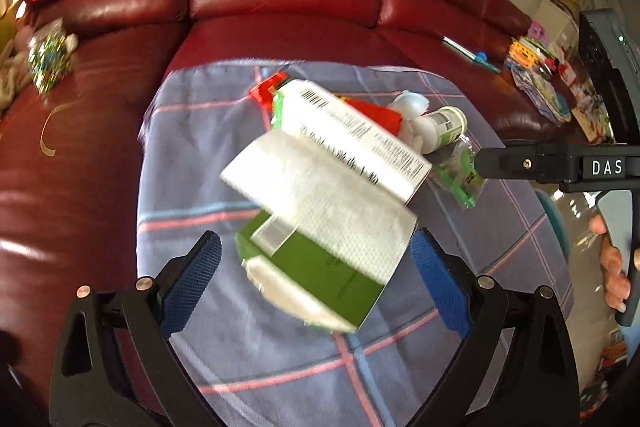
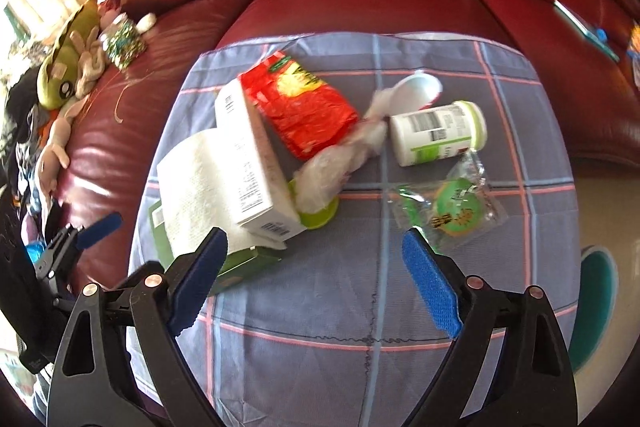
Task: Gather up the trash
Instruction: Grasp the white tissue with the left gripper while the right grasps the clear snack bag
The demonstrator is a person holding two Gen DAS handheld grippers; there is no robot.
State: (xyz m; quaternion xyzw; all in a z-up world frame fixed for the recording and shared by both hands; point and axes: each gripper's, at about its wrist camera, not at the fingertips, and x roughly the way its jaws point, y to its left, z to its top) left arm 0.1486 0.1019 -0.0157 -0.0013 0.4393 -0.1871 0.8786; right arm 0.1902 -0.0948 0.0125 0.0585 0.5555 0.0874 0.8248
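Observation:
Trash lies piled on a plaid cloth point(image 2: 320, 327) over a red sofa. The pile holds a green box point(image 1: 320, 279), a paper towel point(image 1: 320, 203), a white barcoded box point(image 1: 360, 135), a red packet point(image 2: 308, 107), crumpled plastic point(image 2: 332, 171), a white bottle point(image 2: 436, 135) and a green wrapper point(image 2: 452, 211). My left gripper point(image 1: 316, 283) hangs open above the green box, pads clear of it. My right gripper point(image 2: 316, 283) is open over bare cloth, the wrapper just beyond its right pad. Nothing is held.
A plush toy point(image 2: 68, 63) and a glittery packet point(image 2: 124, 43) lie on the sofa seat to the left. A pen point(image 1: 472, 55) and colourful booklets point(image 1: 548, 87) sit on the right. A hand point(image 1: 612, 267) holds the right tool. Floor shows past the cloth's right edge.

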